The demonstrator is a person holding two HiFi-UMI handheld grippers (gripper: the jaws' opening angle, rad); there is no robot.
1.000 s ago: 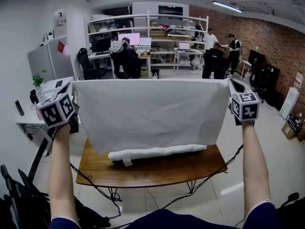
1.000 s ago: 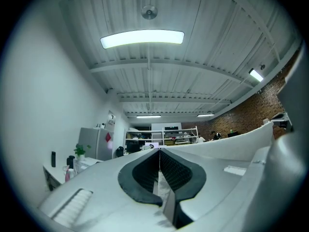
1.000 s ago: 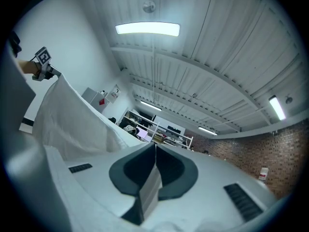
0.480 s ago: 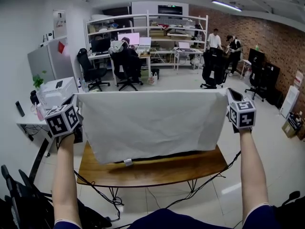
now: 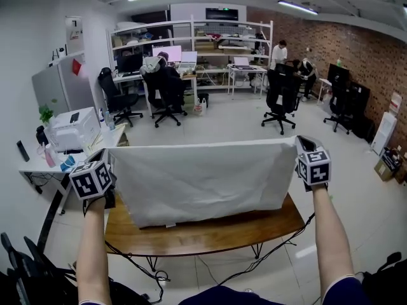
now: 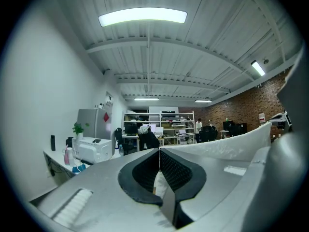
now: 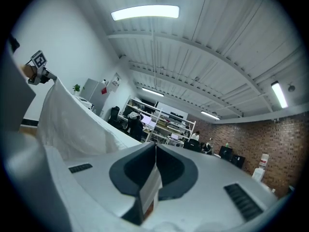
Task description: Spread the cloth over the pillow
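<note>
My left gripper and right gripper lowered together, cloth top edge dropped with them, hem now reaching the table, pillow that showed below the hem earlier now hidden behind cloth.

left gripper: level, jaws clamped on cloth corner | right gripper: level, jaws clamped on other corner | left arm, right arm: stretched forward, wide apart
</note>
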